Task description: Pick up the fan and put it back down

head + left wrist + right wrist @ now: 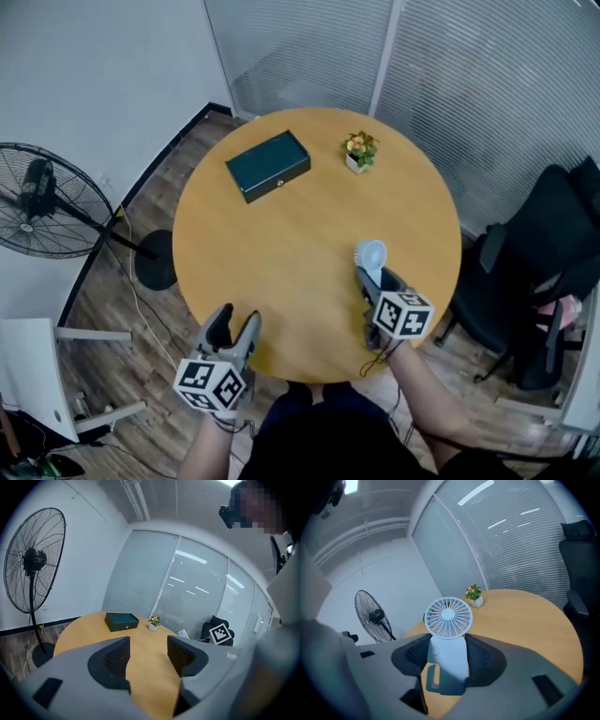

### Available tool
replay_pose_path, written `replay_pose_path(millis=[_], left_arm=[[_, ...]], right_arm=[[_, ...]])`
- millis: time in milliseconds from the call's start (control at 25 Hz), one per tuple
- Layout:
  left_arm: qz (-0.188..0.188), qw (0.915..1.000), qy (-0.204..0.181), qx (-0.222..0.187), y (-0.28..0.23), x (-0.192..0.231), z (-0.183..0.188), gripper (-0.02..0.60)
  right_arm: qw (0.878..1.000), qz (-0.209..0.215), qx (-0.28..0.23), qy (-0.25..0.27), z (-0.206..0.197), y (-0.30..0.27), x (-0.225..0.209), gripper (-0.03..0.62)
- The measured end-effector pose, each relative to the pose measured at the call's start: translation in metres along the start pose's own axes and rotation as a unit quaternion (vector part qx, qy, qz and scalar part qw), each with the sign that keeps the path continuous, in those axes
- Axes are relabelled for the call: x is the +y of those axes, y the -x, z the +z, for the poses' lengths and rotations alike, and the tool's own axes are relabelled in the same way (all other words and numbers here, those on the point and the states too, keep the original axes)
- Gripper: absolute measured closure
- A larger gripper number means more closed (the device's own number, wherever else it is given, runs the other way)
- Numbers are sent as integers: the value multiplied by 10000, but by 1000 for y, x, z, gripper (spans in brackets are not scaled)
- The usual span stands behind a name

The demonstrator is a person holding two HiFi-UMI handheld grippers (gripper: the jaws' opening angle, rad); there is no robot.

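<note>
Status: right gripper (373,278) is clamped on the handheld fan (371,254), both pads pressed against the flat sides of its pale blue body, jaws fairly wide because the body fills the gap. In the right gripper view the fan (449,620) stands upright between the jaws of that gripper (449,651), round white grille above the fingertips and facing the camera, lower end with its loop handle down in the throat. Wood of the table (525,616) shows under it, and I see no contact between fan and tabletop. From the head view it sits over the near right part of the round wooden table (300,234), a little in from the edge. Left gripper (236,319) is at the near left edge of the table, jaws spread wide. Its own view shows only bare tabletop between the pads of that gripper (147,651), so it holds nothing. Marker cube (404,314) of the right gripper points up at the head camera and also shows in the left gripper view. Rest of the table: dark green box (268,165) at the far left and small potted plant (359,150) at the far side, well apart from the fan. Pedestal fan (42,202) stands on the floor left of the table, and black office chair (534,272) on the right.
</note>
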State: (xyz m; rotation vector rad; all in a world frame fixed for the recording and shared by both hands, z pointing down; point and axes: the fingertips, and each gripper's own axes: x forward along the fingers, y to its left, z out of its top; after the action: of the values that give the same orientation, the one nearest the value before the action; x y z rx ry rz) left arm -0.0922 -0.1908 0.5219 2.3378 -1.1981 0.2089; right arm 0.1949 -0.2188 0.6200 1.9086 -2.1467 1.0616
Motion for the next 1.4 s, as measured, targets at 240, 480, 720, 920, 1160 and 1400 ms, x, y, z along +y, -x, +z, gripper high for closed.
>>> replay_pose_path(millis=[240, 480, 720, 920, 1160, 1400], left_arm=[[-74, 9995, -36, -304, 17, -19, 17, 339], [-140, 9977, -158, -638, 31, -34, 45, 342], [-89, 9950, -400, -914, 46, -44, 63, 348], [-57, 9932, -556, -1024, 53, -50, 72, 354], [38, 9908, -864, -1045, 53, -63, 80, 357], [295, 9878, -1060, -1100, 56, -63, 89, 359]], right_arm=[[9958, 701, -593, 1, 48, 44, 52, 375], [9826, 1414, -1202, 59, 102, 88, 101, 375], [9703, 1821, -1591, 70, 135, 123, 134, 376], [9580, 2235, -1793, -151, 149, 142, 152, 376], [9344, 2853, -2114, -294, 172, 158, 168, 376], [9268, 3095, -2121, -184, 181, 154, 171, 376]])
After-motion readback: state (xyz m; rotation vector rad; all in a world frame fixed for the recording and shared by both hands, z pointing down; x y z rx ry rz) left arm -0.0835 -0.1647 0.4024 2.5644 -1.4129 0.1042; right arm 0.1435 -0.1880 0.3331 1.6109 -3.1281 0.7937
